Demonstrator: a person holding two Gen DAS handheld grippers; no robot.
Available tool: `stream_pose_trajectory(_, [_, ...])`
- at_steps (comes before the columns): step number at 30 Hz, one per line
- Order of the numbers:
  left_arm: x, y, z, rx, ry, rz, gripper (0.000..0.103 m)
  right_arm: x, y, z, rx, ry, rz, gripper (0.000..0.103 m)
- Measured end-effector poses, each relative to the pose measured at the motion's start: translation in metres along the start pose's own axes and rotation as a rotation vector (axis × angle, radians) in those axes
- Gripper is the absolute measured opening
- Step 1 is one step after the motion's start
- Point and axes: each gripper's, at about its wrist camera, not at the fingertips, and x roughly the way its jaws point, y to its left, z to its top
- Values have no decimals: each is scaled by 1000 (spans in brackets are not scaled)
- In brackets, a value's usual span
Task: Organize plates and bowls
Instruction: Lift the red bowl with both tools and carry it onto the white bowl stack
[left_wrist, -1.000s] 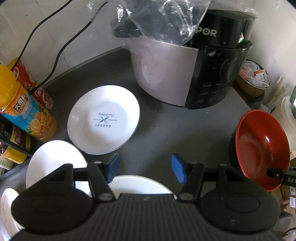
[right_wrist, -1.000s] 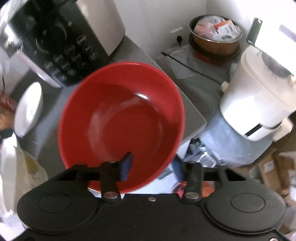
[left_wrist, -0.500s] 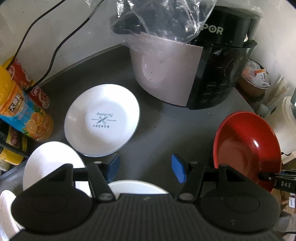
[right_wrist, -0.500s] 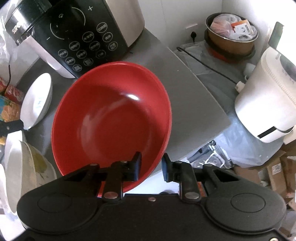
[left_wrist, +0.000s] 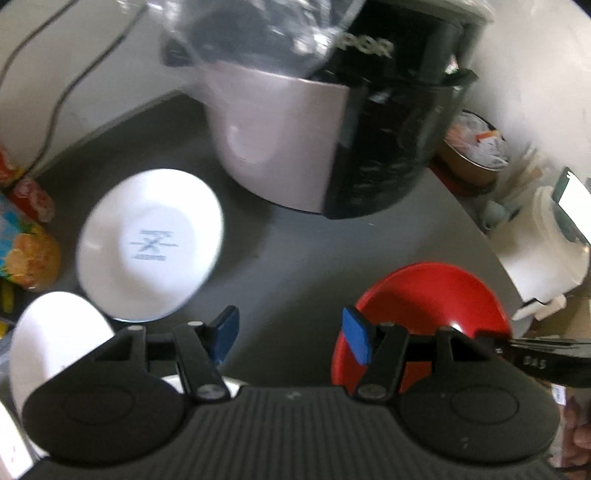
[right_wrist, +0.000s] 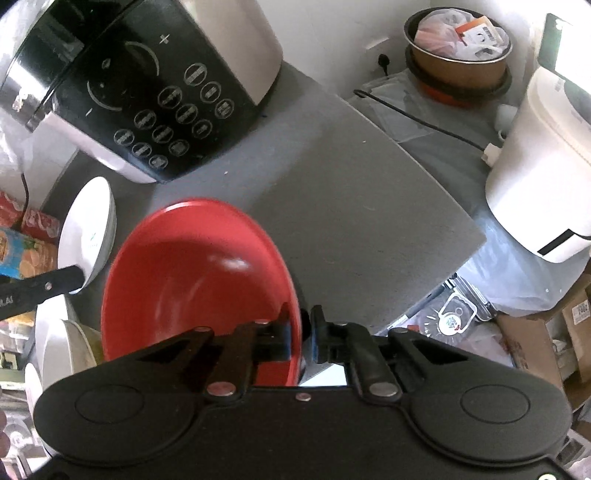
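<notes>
A red bowl (right_wrist: 192, 280) hangs tilted over the grey counter (right_wrist: 351, 206), and my right gripper (right_wrist: 301, 336) is shut on its near rim, one pad inside and one outside. In the left wrist view the red bowl (left_wrist: 436, 295) sits at the lower right, with the right gripper (left_wrist: 532, 350) reaching in from the edge. My left gripper (left_wrist: 291, 336) is open with nothing between its blue pads, above bare counter. A white plate with a printed logo (left_wrist: 151, 243) lies ahead and left of it. Another white plate (left_wrist: 55, 339) lies nearer, at the left.
A large rice cooker (left_wrist: 332, 129) stands at the back of the counter. Juice bottle (left_wrist: 26, 254) and cans crowd the left edge. A white appliance (right_wrist: 546, 177) and a pot of packets (right_wrist: 458, 48) sit to the right. Stacked white dishes (right_wrist: 62, 347) lie near the left.
The right gripper's jaws closed onto the red bowl's rim. The bowl shifted left and lower in both views. The left gripper drifted slightly, still open.
</notes>
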Motion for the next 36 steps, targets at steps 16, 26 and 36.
stream_pose_trajectory(16, [54, -20, -3, 29, 181, -56, 18, 3, 4, 6, 16, 23, 22, 10])
stream_pose_trajectory(26, [20, -5, 8, -23, 104, -88, 7, -8, 3, 17, 19, 37, 65, 9])
stream_pose_trajectory(36, [-30, 7, 17, -59, 32, -104, 7, -43, 18, 28, 11, 46, 112, 9])
